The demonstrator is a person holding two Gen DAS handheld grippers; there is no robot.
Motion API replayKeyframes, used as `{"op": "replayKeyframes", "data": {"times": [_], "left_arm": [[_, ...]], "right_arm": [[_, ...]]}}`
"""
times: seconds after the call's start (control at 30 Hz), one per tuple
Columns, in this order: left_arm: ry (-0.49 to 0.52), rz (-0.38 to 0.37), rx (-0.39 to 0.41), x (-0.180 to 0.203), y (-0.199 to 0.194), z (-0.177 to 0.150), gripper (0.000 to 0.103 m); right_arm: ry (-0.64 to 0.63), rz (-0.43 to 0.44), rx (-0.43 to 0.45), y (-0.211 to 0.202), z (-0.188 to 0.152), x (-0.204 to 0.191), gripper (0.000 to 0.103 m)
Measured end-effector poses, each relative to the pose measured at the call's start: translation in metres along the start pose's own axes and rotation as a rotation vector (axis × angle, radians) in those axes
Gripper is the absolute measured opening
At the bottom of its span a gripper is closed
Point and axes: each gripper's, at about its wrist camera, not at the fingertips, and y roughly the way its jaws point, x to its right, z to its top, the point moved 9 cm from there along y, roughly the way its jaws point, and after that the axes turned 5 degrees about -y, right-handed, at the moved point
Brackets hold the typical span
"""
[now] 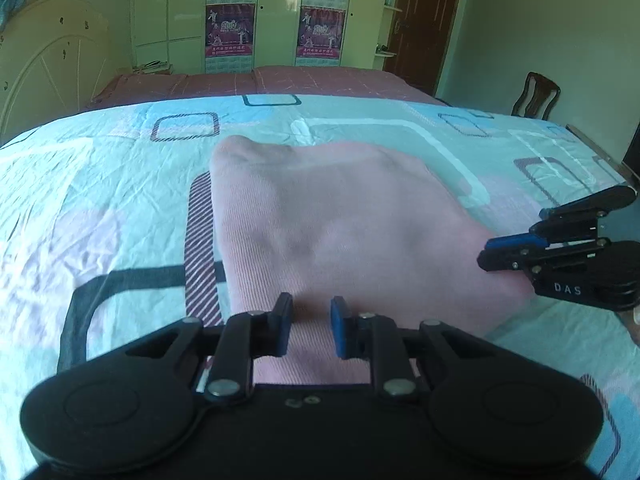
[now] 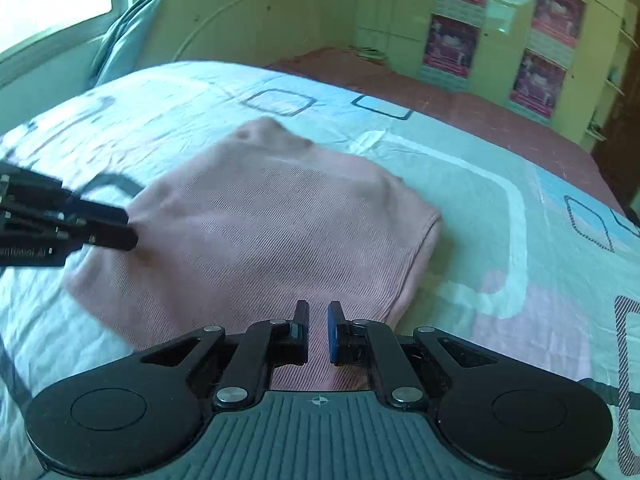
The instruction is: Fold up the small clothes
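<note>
A pink cloth [image 1: 340, 216] lay on the bed sheet [image 1: 100, 184], which had blue and white squares on it, and its near edge was lifted up by both claws. The left gripper [image 1: 311, 322] had its fingers pulled in close and pinched the near edge of the cloth between them. The right gripper [image 2: 318, 328] was almost fully closed and pinched another spot on that same edge, with a pink bed cover [image 1: 280, 80] and tall cupboards [image 1: 180, 8] far behind.
</note>
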Motion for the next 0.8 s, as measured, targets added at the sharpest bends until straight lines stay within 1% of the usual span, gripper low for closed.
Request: {"op": "replayKeyframes", "data": {"times": [0.03,0.07,0.13,0.23,0.3,0.4,0.47,0.5,0.6,0.67,0.7,0.73,0.77,0.8], "left_arm": [[0.001,0.009,-0.013,0.000,0.001,-0.006,0.018],[-0.002,0.020,-0.034,-0.001,0.005,-0.012,0.018],[-0.011,0.039,-0.050,-0.003,0.009,-0.020,0.018],[-0.010,0.072,-0.045,-0.001,0.009,-0.022,0.017],[-0.009,0.091,-0.040,0.000,0.009,-0.022,0.016],[-0.019,0.112,-0.025,0.005,-0.001,-0.023,0.015],[-0.023,0.124,-0.009,0.009,-0.012,-0.025,0.016],[-0.025,0.130,-0.006,0.011,-0.017,-0.028,0.017],[-0.029,0.143,0.001,0.020,-0.029,-0.037,0.017],[-0.030,0.150,0.008,0.027,-0.036,-0.042,0.026],[-0.036,0.150,0.026,0.032,-0.041,-0.043,0.045],[-0.047,0.156,0.055,0.035,-0.047,-0.044,0.090],[-0.062,0.184,0.106,0.038,-0.057,-0.043,0.101],[-0.069,0.208,0.161,0.041,-0.064,-0.042,0.103]], "right_arm": [[-0.003,-0.040,-0.034,0.008,-0.013,0.003,0.006],[0.024,-0.052,-0.041,0.012,-0.021,0.008,0.004],[0.077,-0.043,-0.032,0.013,-0.024,0.012,0.002],[0.063,-0.053,-0.030,0.013,-0.023,0.008,0.002],[0.100,-0.035,-0.025,0.010,-0.024,0.010,0.002],[0.185,0.000,0.016,-0.015,-0.023,0.015,0.002],[0.193,-0.005,0.043,-0.036,-0.028,0.015,0.002],[0.193,-0.009,0.048,-0.043,-0.032,0.016,0.002],[0.217,-0.010,0.051,-0.063,-0.048,0.019,0.002],[0.231,-0.014,0.060,-0.074,-0.057,0.020,0.002],[0.237,-0.010,0.069,-0.080,-0.060,0.020,0.002],[0.243,-0.005,0.079,-0.085,-0.062,0.018,0.002],[0.251,-0.007,0.082,-0.089,-0.064,0.017,0.015],[0.265,-0.026,0.084,-0.092,-0.067,0.017,0.039]]}}
